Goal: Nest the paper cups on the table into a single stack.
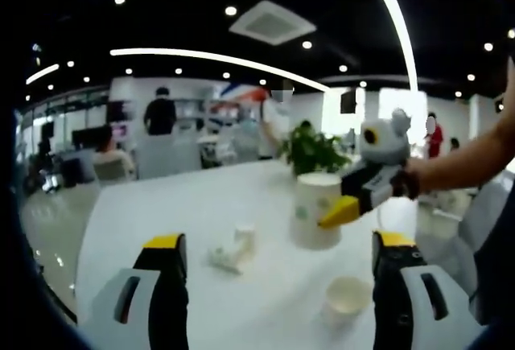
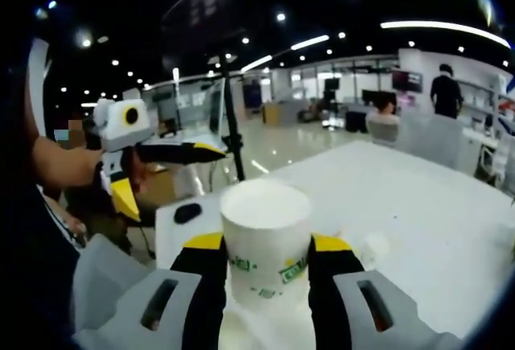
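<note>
In the left gripper view, the left claw (image 1: 273,265) is hanging wide over the tabletop (image 1: 177,205); the right claw (image 1: 348,205) is clamping a cup (image 1: 314,213), with another cup (image 1: 348,298) near it. In the right gripper view, the right claw (image 2: 265,253) is gripping that cup (image 2: 265,237); the left claw (image 2: 161,175) is gaping left of it.

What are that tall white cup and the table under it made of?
The tall cup, clamped between the right tool's yellow-tipped jaws, looks like matte white paper with green printing on its side; its dull, glare-free wall suggests this. The table looks like a smooth white laminate or painted board with a faint sheen, though the blur leaves the exact material open.
</note>
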Demonstrator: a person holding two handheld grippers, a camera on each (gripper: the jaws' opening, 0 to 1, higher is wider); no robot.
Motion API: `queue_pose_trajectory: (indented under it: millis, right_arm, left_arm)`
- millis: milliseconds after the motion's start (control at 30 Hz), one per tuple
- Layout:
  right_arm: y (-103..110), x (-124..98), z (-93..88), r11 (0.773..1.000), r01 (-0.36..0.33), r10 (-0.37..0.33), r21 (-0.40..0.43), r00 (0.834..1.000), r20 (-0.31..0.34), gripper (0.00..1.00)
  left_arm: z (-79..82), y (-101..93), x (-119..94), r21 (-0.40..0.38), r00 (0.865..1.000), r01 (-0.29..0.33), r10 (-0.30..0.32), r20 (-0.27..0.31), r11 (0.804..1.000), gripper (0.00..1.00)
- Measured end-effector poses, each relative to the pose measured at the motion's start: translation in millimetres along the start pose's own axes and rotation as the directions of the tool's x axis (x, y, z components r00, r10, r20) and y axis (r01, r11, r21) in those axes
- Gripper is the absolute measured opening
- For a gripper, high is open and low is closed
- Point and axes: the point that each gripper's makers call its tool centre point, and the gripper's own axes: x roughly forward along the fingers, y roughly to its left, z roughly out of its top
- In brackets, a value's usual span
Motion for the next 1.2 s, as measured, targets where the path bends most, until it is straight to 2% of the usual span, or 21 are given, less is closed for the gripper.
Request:
queue_pose_trajectory:
  millis: [300, 700, 833, 1200]
  right_arm:
    - [14, -2, 1.2, 1.000, -0.018, 0.018, 0.001, 1.000, 0.006, 0.36]
    - [30, -3, -2.2, 0.999, -0.043, 0.043, -0.033, 0.999, -0.009, 0.36]
    - [34, -2, -2.4, 0.998, -0.058, 0.057, -0.026, 0.998, -0.008, 0.36]
    - [44, 0, 0.1, 0.994, -0.100, 0.100, -0.037, 0.995, -0.002, 0.36]
  left_arm:
    - [14.4, -13.1, 16, 0.002, 0.999, 0.047, -0.047, 0.020, 0.999, 0.86]
    - [18.4, -34.1, 31, 0.040, 0.992, 0.126, -0.126, -0.008, 0.991, 0.71]
    - [20.6, -42.1, 35, 0.042, 0.988, 0.157, -0.157, -0.015, 0.987, 0.63]
    - [20.2, -55.8, 40, 0.061, 0.975, 0.220, -0.218, -0.030, 0.974, 0.51]
